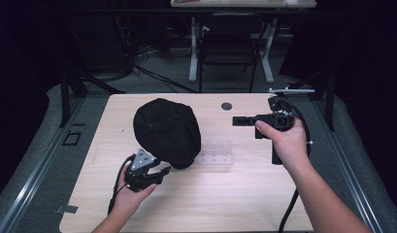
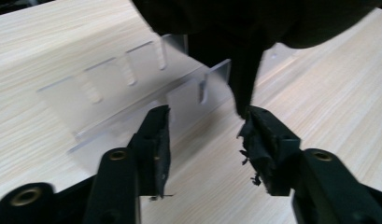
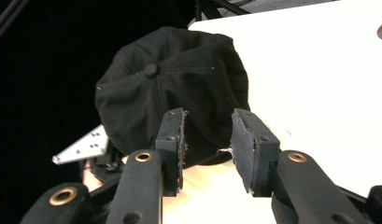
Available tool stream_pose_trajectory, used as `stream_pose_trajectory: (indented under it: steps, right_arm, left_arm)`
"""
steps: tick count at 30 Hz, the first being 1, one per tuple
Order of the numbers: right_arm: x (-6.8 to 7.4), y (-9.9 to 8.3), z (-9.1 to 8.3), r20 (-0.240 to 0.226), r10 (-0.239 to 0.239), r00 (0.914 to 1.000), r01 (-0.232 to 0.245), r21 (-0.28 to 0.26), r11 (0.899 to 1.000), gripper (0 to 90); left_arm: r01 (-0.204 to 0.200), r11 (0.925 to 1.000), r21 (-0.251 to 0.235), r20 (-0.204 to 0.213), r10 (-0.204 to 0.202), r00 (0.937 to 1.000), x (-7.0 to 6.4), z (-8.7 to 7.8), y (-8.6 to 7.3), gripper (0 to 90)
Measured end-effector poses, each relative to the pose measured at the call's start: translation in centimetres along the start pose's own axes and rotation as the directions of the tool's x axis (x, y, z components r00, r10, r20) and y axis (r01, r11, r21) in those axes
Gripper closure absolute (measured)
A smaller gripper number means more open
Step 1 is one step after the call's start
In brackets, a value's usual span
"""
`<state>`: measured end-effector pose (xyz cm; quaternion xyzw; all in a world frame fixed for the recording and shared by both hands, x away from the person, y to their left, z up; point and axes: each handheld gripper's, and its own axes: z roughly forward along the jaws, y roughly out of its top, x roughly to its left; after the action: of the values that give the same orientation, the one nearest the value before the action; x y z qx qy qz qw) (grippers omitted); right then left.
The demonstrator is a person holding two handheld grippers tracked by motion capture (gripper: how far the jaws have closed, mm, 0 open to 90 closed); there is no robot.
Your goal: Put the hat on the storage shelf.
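Soft black fabric cap sits mid-table, draped over a clear acrylic slotted rack. Your left gripper is spread beside its hem; right gripper spread, well apart. Light, floppy: pinch the hem.

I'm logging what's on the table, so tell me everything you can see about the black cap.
The black cap is soft cloth, sewn in panels that meet at a button on its crown. It sits crown up on the wooden table, left of centre. Its near edge overlaps a clear plastic rack. The left gripper is at its near edge, jaws open, with a flap of the cloth hanging close to one jaw.
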<state>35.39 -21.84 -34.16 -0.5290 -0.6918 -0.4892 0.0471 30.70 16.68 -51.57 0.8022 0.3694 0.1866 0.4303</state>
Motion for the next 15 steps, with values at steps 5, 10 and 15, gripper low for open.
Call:
stream_pose_trajectory:
  steps: [5,10,15]
  right_arm:
    - [-0.7,-1.4,-0.2,0.052,-0.025,0.9984,0.025,0.000,1.000,62.5]
    - [-1.4,-3.0,0.0,0.109,-0.055,0.9926,0.053,0.015,0.998,62.4]
    - [-2.0,-4.5,0.2,0.148,-0.081,0.9856,0.079,0.017,0.997,62.2]
  left_arm:
    - [0.040,0.9992,-0.005,-0.024,-0.040,0.9989,1.0,-1.2,-0.8,44.5]
    - [0.065,0.9977,-0.019,-0.040,-0.066,0.9970,1.9,-1.7,-1.7,44.4]
    - [0.077,0.9967,-0.026,-0.048,-0.078,0.9957,2.4,-1.8,-2.3,44.5]
